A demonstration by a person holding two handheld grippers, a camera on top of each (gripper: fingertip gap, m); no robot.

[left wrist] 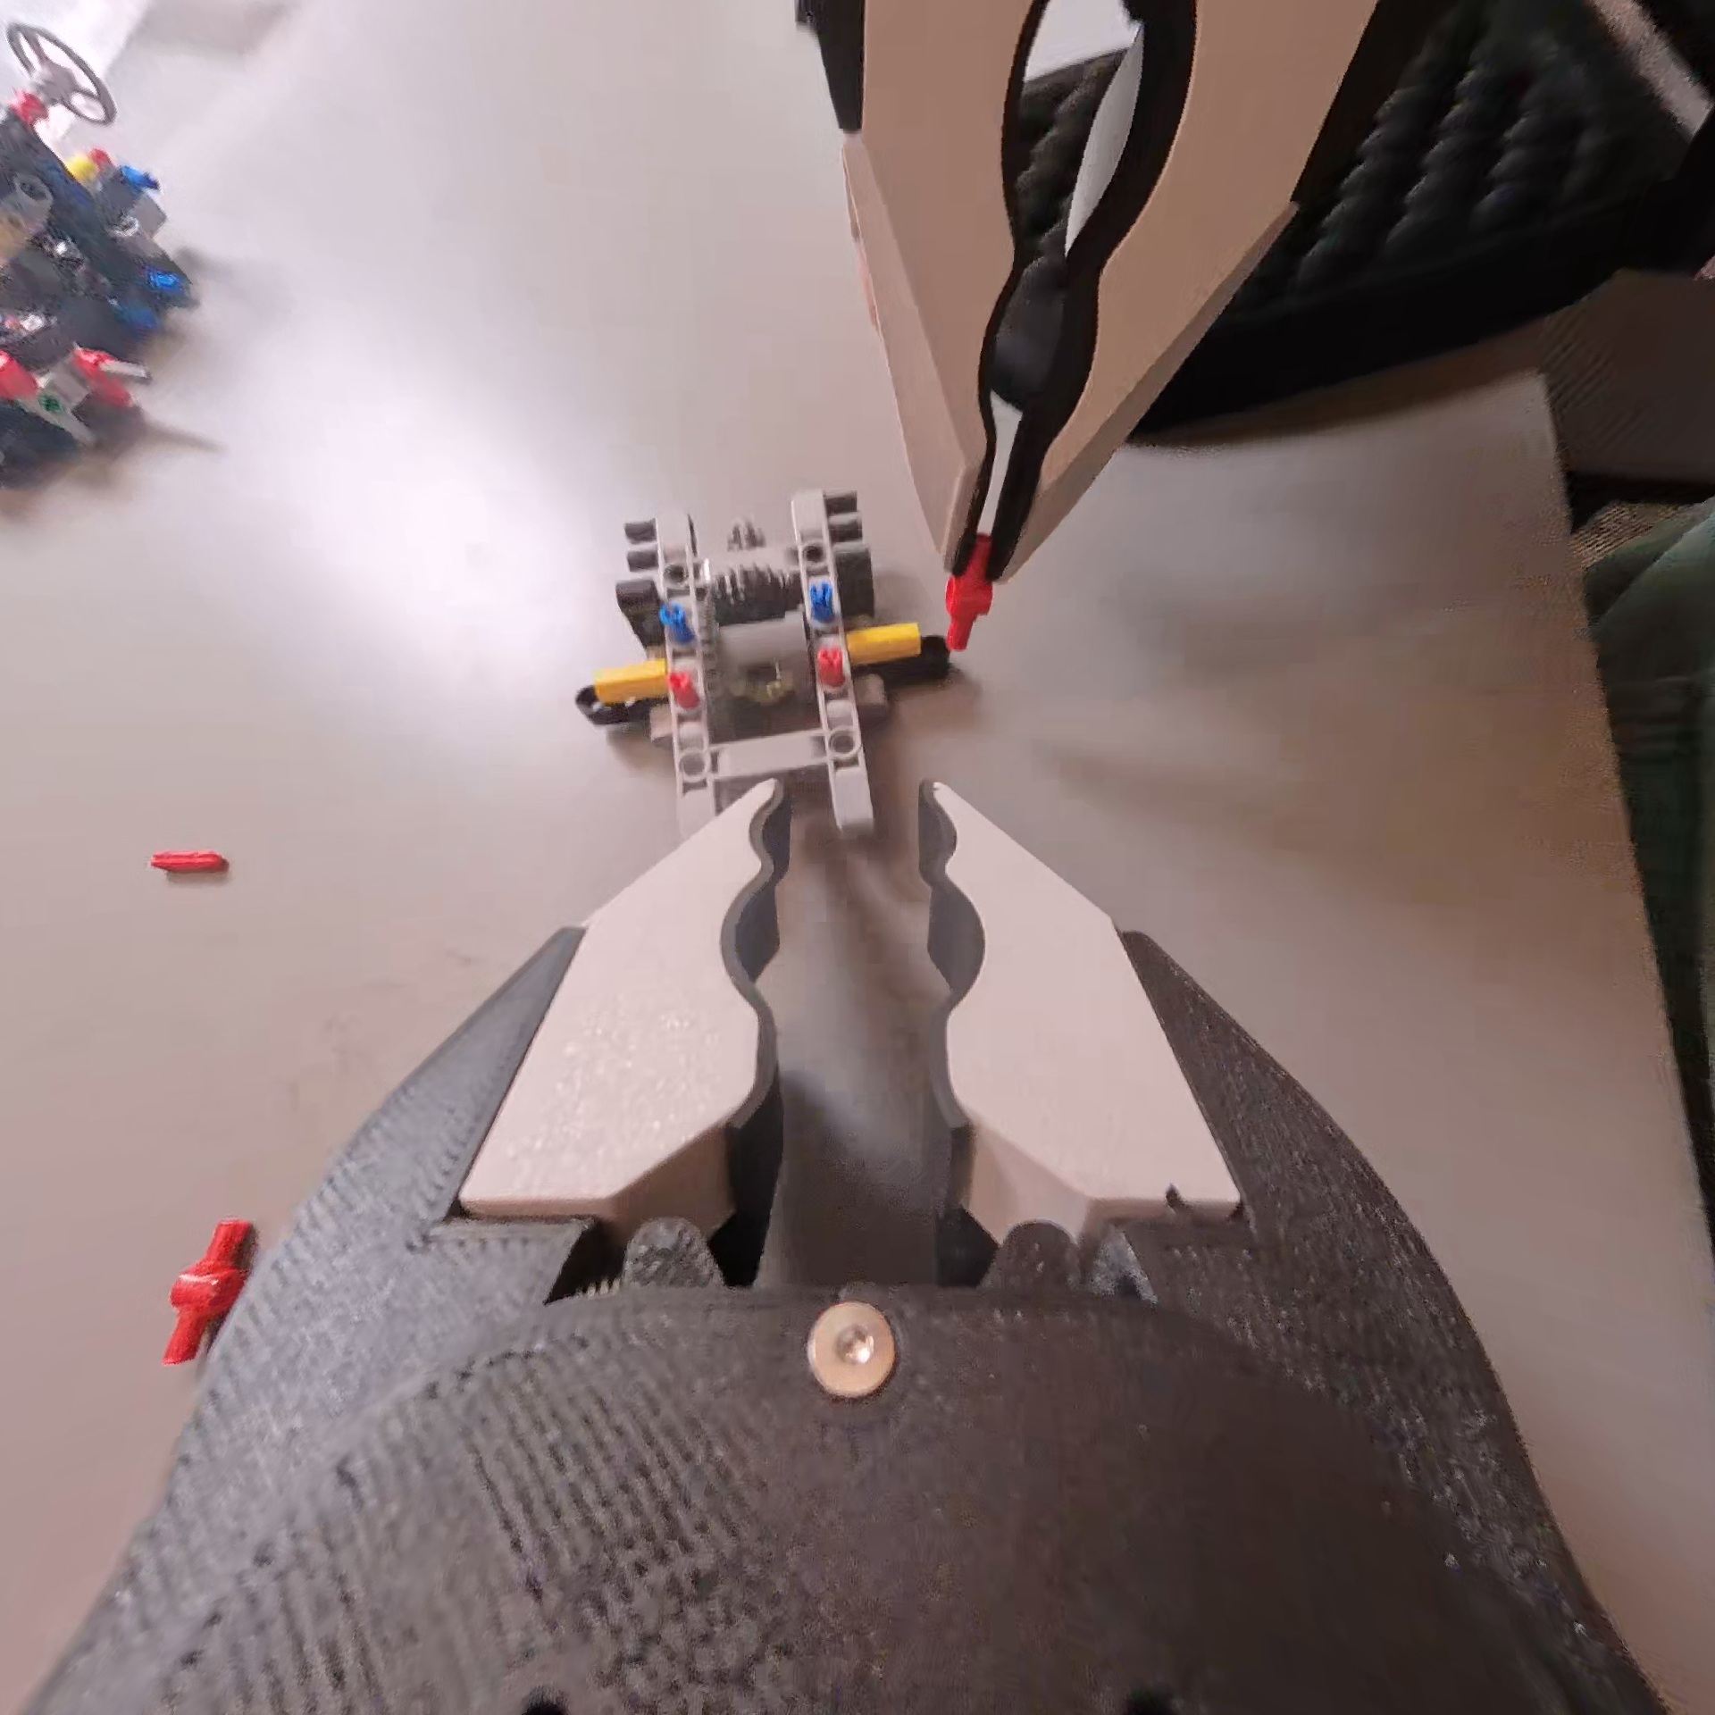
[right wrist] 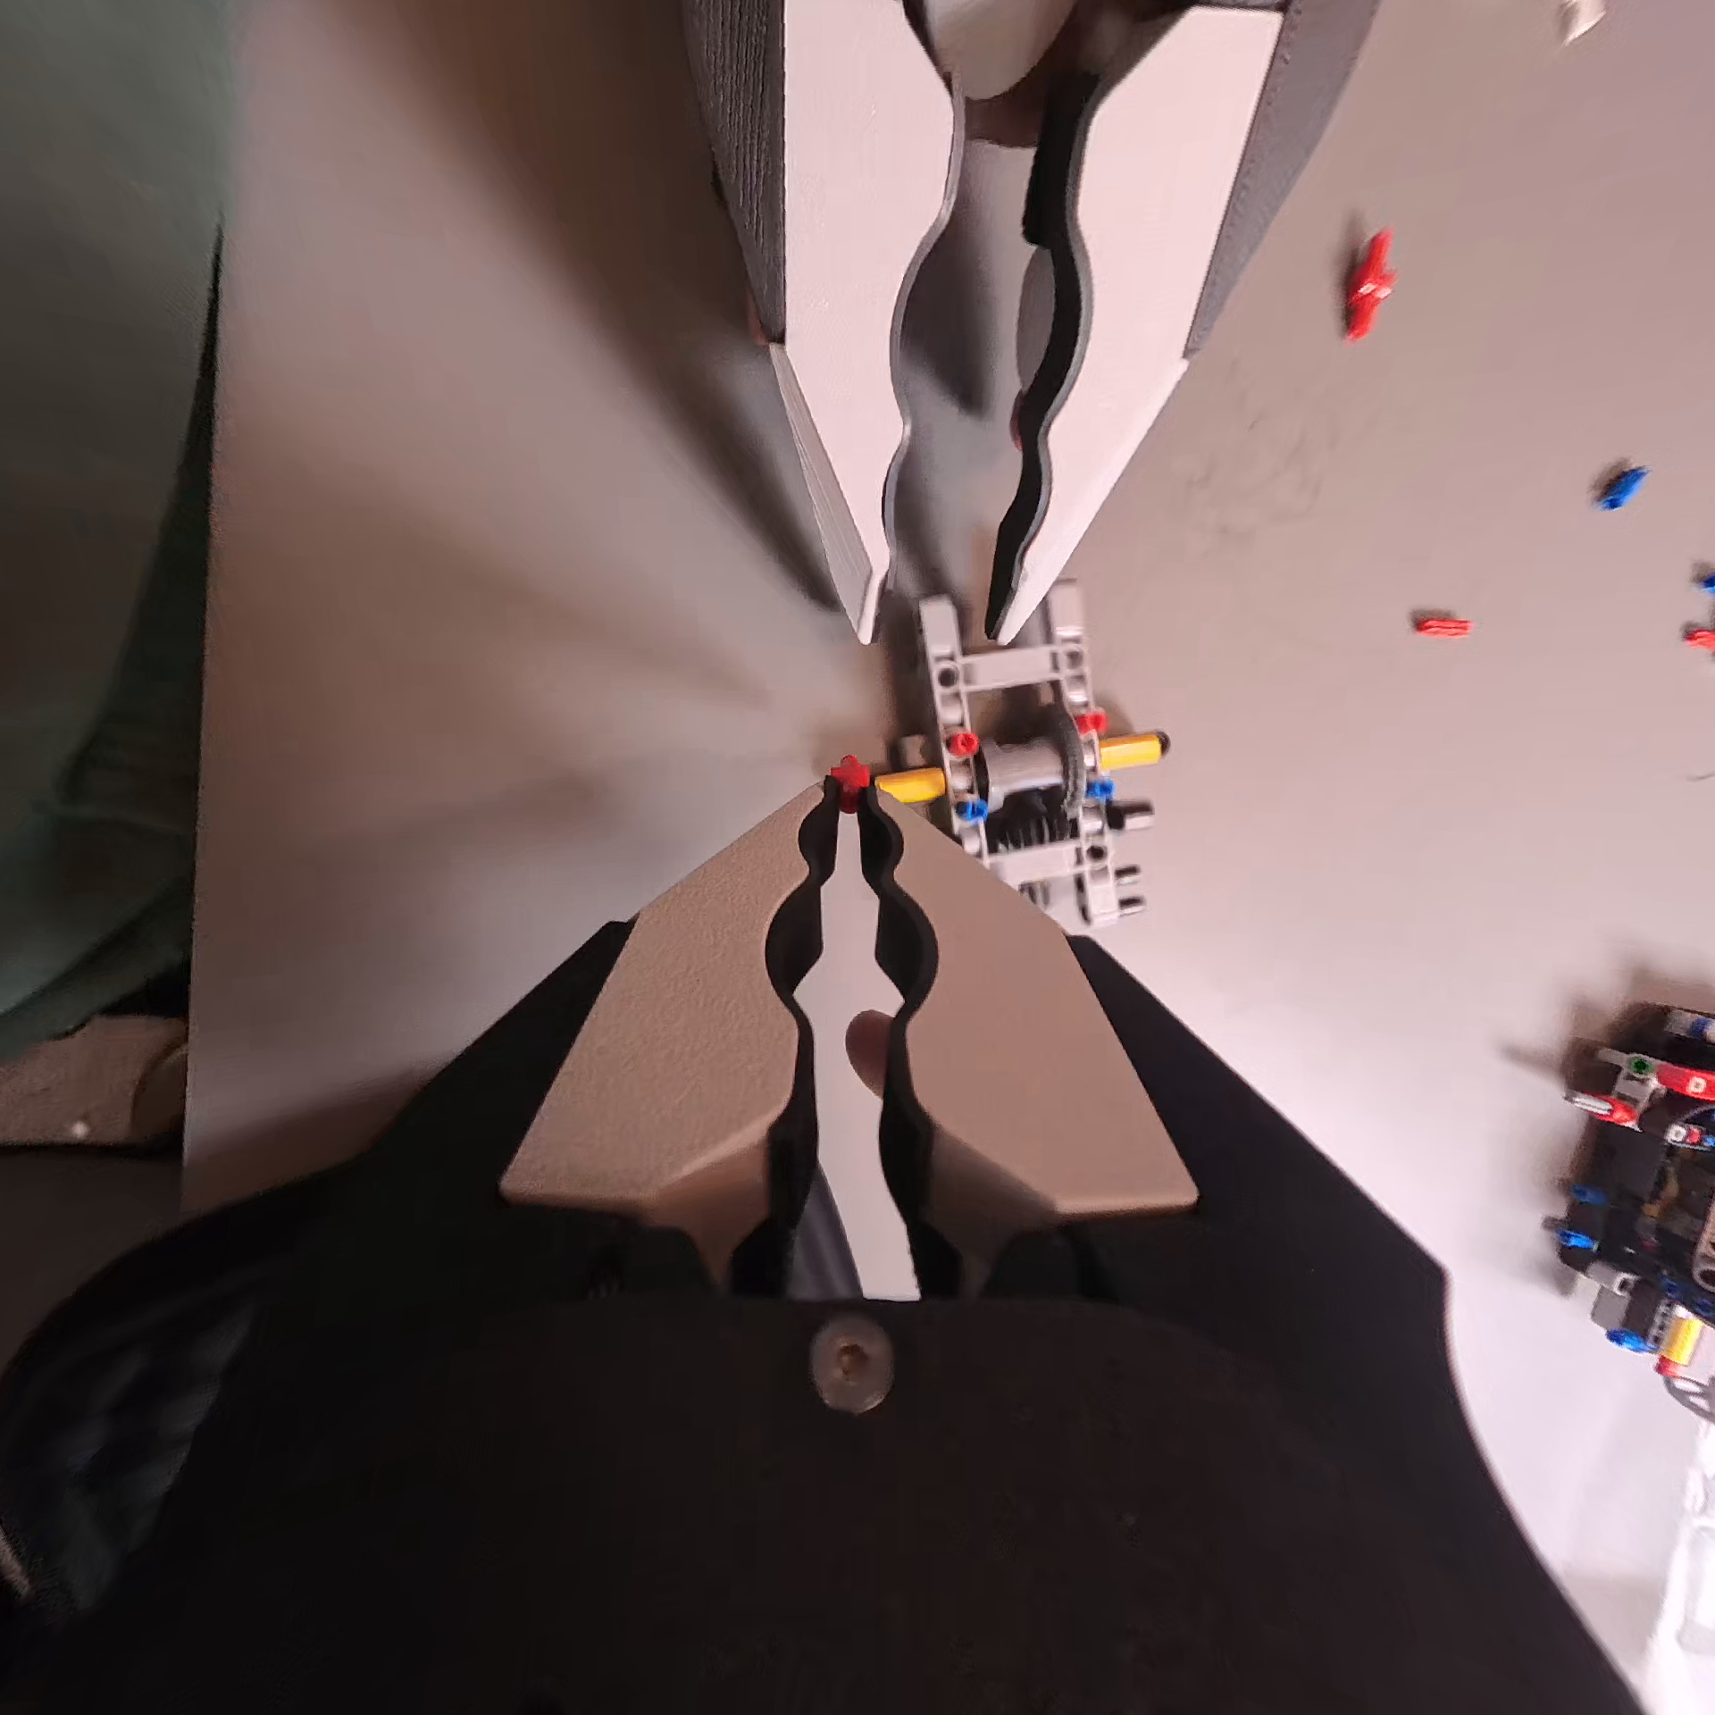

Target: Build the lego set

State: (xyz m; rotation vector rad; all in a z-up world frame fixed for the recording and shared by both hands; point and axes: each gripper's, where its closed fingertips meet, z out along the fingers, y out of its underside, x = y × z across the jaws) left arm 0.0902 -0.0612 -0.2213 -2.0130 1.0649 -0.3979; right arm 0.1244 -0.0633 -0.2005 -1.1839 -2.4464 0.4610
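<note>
Fingers of left gripper (left wrist: 849,803) are spread apart w/ nothing between them, tips at the near end of the grey Technic frame (left wrist: 756,650), one frame beam poking into the gap; contact can't be told. Frame sits on the pale table (left wrist: 418,575), approx. centre, w/ a yellow axle (left wrist: 761,664) through it crosswise, blue and red pins on its beams, black gear inside. Right gripper (left wrist: 974,566) comes down from the far right, fingers clamped on a small red connector (left wrist: 967,603) just beside the axle's right tip. Off to the left: red axle pin (left wrist: 188,862) and red cross-shaped piece (left wrist: 206,1290) lying loose. Far left corner: a bigger black sub-assembly (left wrist: 65,306), well apart from the frame.
</note>
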